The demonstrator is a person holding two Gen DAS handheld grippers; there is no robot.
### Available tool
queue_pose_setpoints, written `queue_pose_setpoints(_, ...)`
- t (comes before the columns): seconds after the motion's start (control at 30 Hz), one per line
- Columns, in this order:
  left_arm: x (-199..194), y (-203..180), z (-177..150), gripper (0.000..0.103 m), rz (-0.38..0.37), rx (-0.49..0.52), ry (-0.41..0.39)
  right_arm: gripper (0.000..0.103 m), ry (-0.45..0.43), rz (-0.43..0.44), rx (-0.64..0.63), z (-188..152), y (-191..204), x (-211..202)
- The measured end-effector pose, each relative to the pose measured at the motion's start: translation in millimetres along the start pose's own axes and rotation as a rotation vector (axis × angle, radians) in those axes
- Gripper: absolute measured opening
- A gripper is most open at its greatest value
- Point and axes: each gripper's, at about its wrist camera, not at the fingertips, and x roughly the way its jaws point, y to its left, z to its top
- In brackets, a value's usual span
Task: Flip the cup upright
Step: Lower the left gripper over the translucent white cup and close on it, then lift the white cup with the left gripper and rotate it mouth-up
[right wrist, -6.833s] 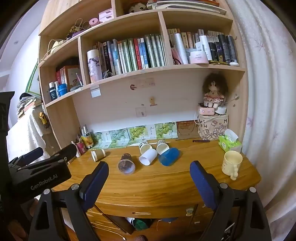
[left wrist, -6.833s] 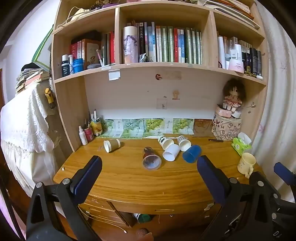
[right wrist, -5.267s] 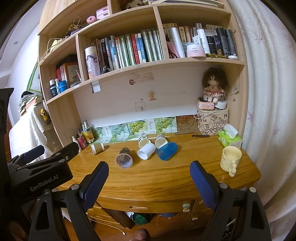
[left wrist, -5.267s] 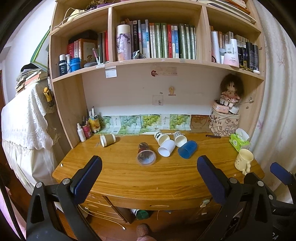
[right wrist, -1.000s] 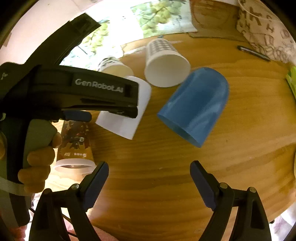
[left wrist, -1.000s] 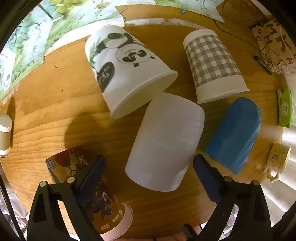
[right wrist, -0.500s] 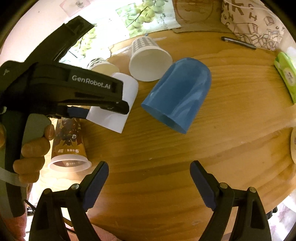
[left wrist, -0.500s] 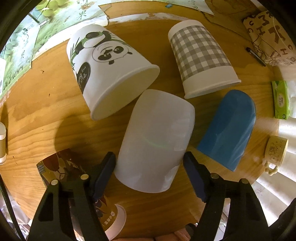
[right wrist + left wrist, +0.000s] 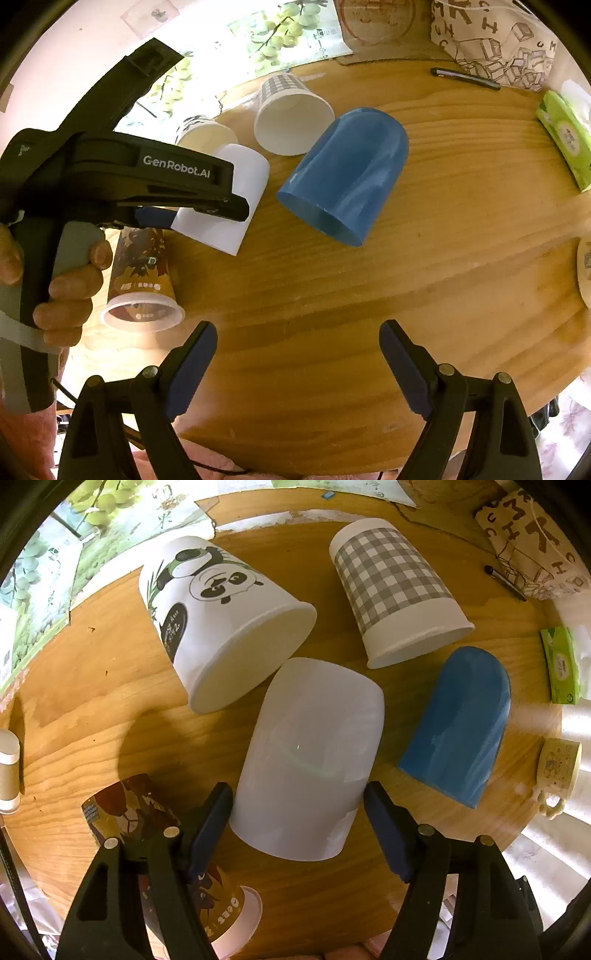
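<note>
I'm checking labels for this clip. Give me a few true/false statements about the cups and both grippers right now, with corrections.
1. The left gripper has its fingers on either side of the white cup. True.
2. The blue cup stands upright. False: it lies on its side.
3. The right gripper holds the blue cup. False: it is open and apart from it.
4. The panda cup lies on its side. True.
5. The checked cup is stacked inside the panda cup. False: they lie apart.

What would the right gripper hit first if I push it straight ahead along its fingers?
Probably the bare wooden desk: the open right gripper has only wood between its fingers. The blue cup, lying on its side, is the nearest object beyond, though depth is unclear.
</note>
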Motion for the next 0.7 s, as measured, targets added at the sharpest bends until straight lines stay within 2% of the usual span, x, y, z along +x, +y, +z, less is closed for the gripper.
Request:
queue_pose_setpoints(0.3,-16,-26,-25,0.075,0.038,0.052,-0.065,0.090,-0.019,0.013,-0.003,-17,-2,-10)
queue_pose_setpoints(0.7,-38,-74,-86,0.073,0.117,0.178,-0.151,0.090,-0.058,0.034,-0.024,-58,-13,-37)
